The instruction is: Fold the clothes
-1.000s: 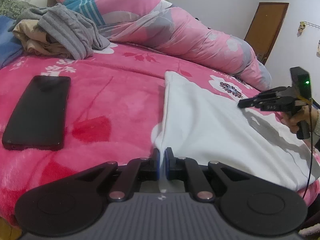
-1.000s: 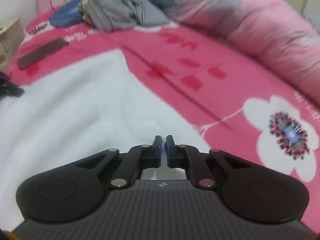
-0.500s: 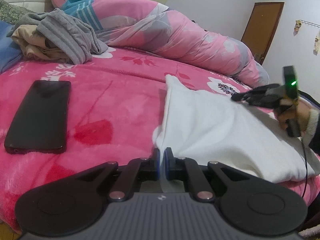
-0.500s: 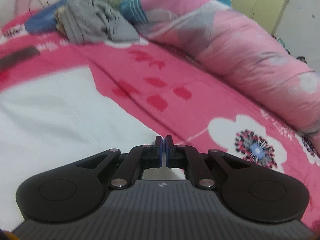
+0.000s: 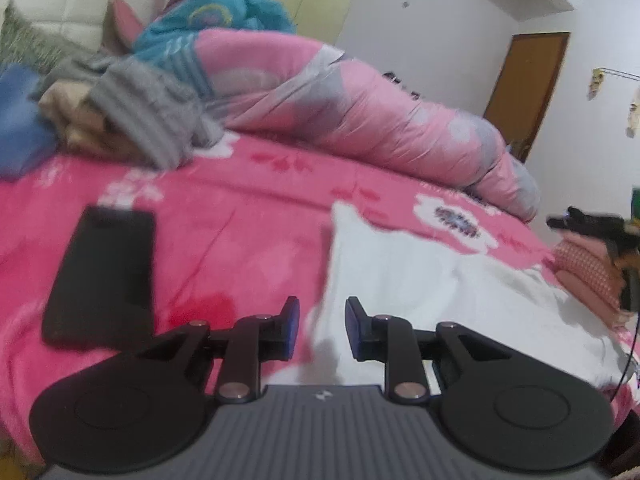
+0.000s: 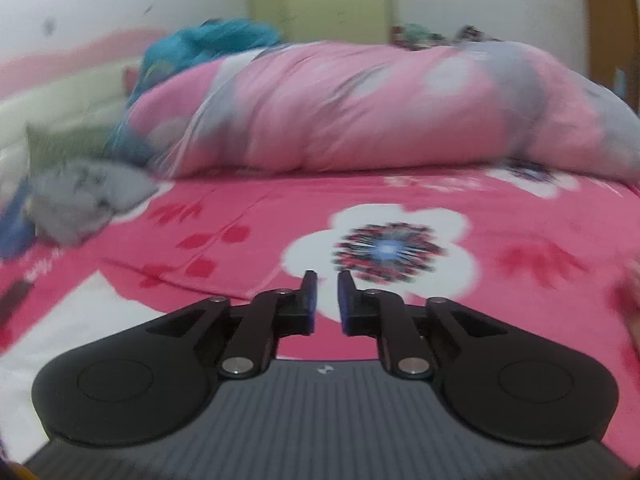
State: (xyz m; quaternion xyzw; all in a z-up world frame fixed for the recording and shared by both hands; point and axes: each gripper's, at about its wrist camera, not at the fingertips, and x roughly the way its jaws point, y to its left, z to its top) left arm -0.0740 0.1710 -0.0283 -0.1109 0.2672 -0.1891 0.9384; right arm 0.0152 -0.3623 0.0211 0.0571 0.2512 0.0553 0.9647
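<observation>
We hold our left tool [image 5: 322,326] with its jaws apart, empty, over the near left corner of the white garment [image 5: 420,292], which lies spread in a flat panel on the pink bed [image 5: 248,232]. Our right tool [image 6: 324,298] is parted too, gripping nothing, off the cloth's far edge. It reads as the gap between folds, or the last one just laid. A phone [image 5: 102,274] lies well left of the cloth.
</observation>
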